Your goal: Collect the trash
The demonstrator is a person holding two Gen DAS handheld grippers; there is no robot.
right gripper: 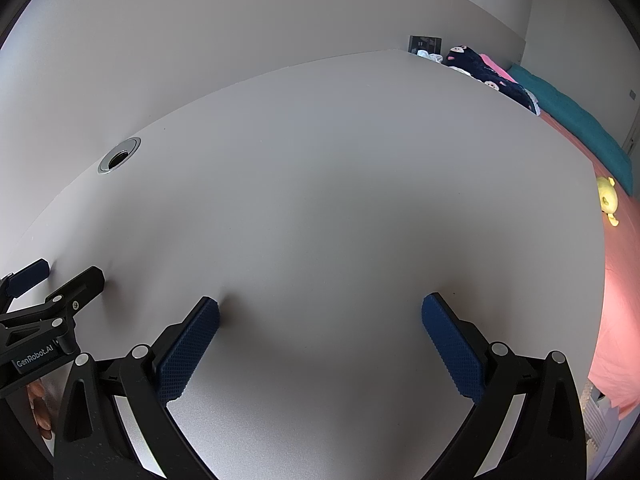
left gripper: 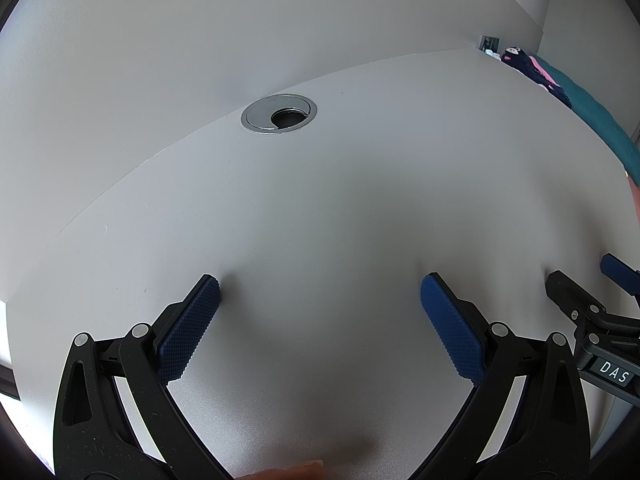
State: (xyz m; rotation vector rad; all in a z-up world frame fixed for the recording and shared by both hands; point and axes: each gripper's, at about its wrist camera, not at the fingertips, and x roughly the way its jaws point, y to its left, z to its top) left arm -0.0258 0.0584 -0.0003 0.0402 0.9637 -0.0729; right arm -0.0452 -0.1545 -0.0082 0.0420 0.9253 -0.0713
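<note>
No trash shows in either view. My left gripper (left gripper: pixel 320 284) is open and empty, its blue-padded fingers resting close to the white desk (left gripper: pixel 320 200). My right gripper (right gripper: pixel 320 306) is open and empty too, low over the same desk (right gripper: pixel 320 200). The two grippers sit side by side: the right one shows at the right edge of the left wrist view (left gripper: pixel 588 280), the left one at the left edge of the right wrist view (right gripper: pixel 60 276).
A round metal cable grommet (left gripper: pixel 279 113) is set in the desk near the wall, also in the right wrist view (right gripper: pixel 119 156). Beyond the desk's right edge lies a bed with a pink sheet (right gripper: pixel 624 300), teal pillow (right gripper: pixel 576 120), dark patterned cloth (right gripper: pixel 484 72) and yellow plush toy (right gripper: pixel 608 198).
</note>
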